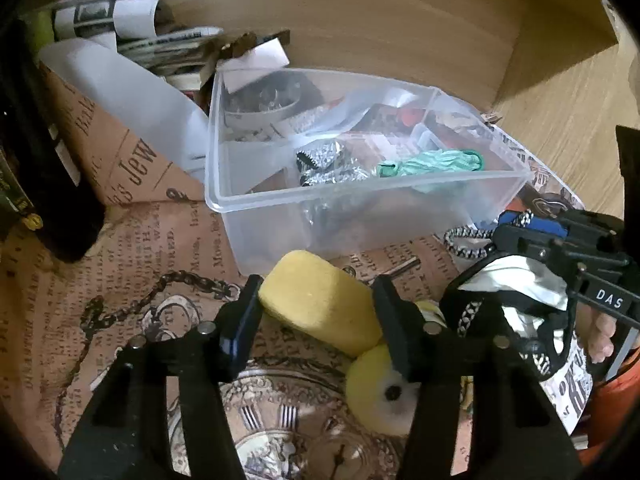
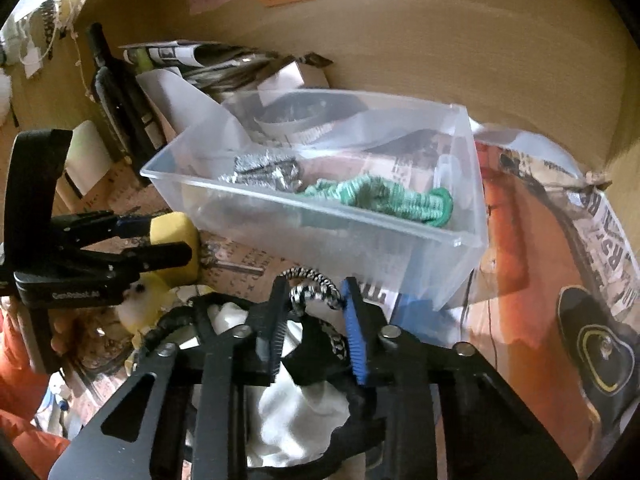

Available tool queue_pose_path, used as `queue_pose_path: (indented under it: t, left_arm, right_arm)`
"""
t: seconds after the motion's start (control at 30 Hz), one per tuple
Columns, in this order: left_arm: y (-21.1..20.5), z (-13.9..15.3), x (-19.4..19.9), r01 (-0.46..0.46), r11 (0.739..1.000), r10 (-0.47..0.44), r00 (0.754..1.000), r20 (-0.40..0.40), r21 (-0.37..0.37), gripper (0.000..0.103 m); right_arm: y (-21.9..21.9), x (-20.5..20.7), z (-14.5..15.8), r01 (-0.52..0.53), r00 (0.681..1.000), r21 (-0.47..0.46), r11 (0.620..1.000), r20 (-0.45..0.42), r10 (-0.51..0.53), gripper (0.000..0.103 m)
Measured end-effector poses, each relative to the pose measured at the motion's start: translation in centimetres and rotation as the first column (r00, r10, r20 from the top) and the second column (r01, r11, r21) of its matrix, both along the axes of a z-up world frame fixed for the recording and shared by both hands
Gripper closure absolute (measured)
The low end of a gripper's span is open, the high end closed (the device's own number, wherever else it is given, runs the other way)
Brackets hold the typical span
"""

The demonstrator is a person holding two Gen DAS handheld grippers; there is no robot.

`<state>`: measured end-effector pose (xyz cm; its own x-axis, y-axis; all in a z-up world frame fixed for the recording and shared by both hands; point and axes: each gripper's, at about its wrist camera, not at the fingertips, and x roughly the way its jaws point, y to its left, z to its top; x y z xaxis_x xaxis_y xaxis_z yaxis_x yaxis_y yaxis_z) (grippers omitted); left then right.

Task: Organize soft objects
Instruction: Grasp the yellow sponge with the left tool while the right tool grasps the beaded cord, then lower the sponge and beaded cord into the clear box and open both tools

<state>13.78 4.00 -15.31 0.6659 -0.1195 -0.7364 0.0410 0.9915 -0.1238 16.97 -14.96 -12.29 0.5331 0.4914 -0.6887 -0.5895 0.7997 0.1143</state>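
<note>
My left gripper (image 1: 316,300) is shut on a yellow sponge (image 1: 320,300), just in front of a clear plastic bin (image 1: 360,196); the gripper also shows in the right wrist view (image 2: 168,240) with the sponge (image 2: 176,224). A yellow soft toy (image 1: 376,384) lies below it. My right gripper (image 2: 314,308) is shut on a black-and-white cord (image 2: 316,288) of a black and white pouch (image 2: 296,412), just before the bin (image 2: 320,216). The bin holds a green scrunchie (image 2: 384,196) and a silver one (image 2: 264,172).
Printed paper (image 1: 120,264) covers the surface. A dark chain (image 1: 152,296) lies at left. A black bottle (image 2: 116,92) and rolled papers (image 1: 120,20) stand behind the bin. A wooden wall (image 1: 360,28) closes the back. An orange printed bag (image 2: 552,248) lies right.
</note>
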Motion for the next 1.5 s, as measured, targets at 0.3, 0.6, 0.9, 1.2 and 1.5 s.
queue_pose_path:
  t: [0.3,0.6,0.9,1.2,1.5]
  left_arm:
    - [0.0,3.0,-2.4,-0.008,1.000,0.009,0.997,0.077,-0.007,0.051]
    - [0.1,7.7,-3.6,-0.027,1.000,0.026,0.978,0.208,-0.001,0.051]
    - [0.9,10.5,-1.0,-0.059,0.998,0.064,0.962,0.266,-0.025,0.051]
    - [0.8,9.6,3.6,-0.058,0.997,0.067,0.974,0.215,-0.048,0.051]
    - [-1.3,6.8,7.8,0.002,1.000,0.001,0.994,0.107,-0.025,0.051]
  right_arm:
    - [-0.2,-1.7,2.2,-0.010,0.996,0.030,1.000,0.091,0.007,0.086]
    - [-1.6,-3.0,6.1,0.016,0.978,0.132,0.991,0.204,-0.043,0.086]
    - [-2.3,-2.3,8.8,0.051,0.953,0.193,0.980,0.285,-0.106,0.086]
    - [-1.9,0.4,9.4,0.089,0.938,0.157,0.984,0.319,-0.135,0.086]
    - [-0.4,4.4,6.4,0.119,0.966,0.089,0.989,0.220,-0.136,0.086]
